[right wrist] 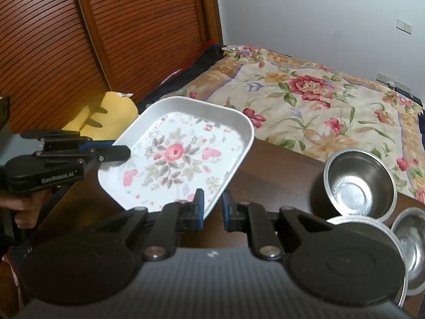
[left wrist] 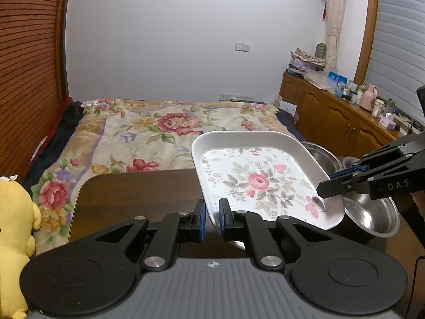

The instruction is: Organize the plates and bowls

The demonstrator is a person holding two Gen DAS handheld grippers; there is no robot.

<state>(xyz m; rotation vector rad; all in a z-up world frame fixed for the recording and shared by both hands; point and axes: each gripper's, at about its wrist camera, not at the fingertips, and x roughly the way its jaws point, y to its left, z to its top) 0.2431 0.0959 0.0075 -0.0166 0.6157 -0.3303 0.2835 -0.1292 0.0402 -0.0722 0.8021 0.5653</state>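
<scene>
A white rectangular plate (left wrist: pixel 265 180) with a pink rose pattern hangs tilted above the dark wooden table (left wrist: pixel 132 194). My left gripper (left wrist: pixel 212 214) is shut on its near rim. From the right, my right gripper (left wrist: pixel 328 190) clamps the opposite edge. In the right wrist view the plate (right wrist: pixel 180 154) has its near rim between the pads of my right gripper (right wrist: pixel 212 208), and my left gripper (right wrist: pixel 123 152) pinches its left rim. Steel bowls (right wrist: pixel 358 183) stand on the table at the right, one large (left wrist: pixel 372 218) and one behind the plate (left wrist: pixel 321 155).
A bed with a floral blanket (left wrist: pixel 164 130) lies beyond the table. A yellow plush toy (left wrist: pixel 13 226) sits at the table's left. A wooden cabinet (left wrist: pixel 332 117) crowded with small items runs along the right wall. A person's hand (right wrist: pixel 18 207) grips the left handle.
</scene>
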